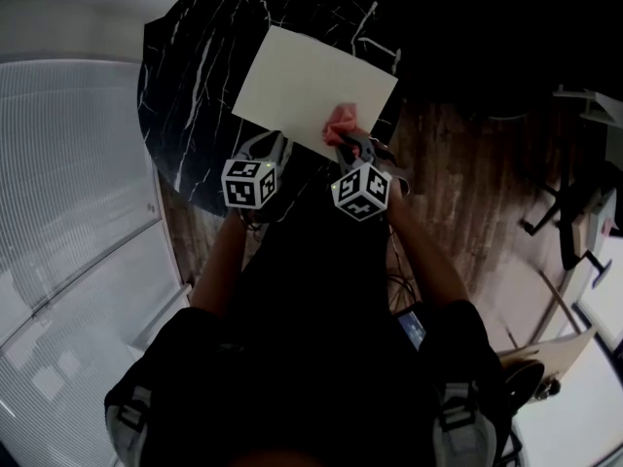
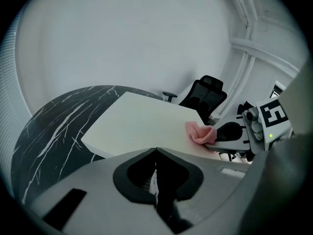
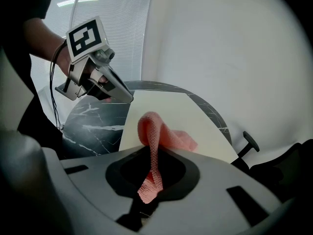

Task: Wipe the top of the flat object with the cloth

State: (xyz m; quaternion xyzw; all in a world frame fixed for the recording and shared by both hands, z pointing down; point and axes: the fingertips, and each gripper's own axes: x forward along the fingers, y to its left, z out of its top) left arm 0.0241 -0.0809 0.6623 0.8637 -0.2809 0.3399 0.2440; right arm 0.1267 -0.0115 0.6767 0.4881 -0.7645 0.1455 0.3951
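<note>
so right gripper [image 1: 345,144] jaws pinch the pink cloth [image 1: 341,122] at the flat object's [image 1: 310,78] 5 o'clock edge on the dark worktop [image 1: 190,76], left gripper [image 1: 275,142] jaws together at 7 o'clock; best press flat and sweep overlapping strokes toward 12.

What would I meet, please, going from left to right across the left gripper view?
black marble table → flat white board → pink cloth → right gripper
</note>
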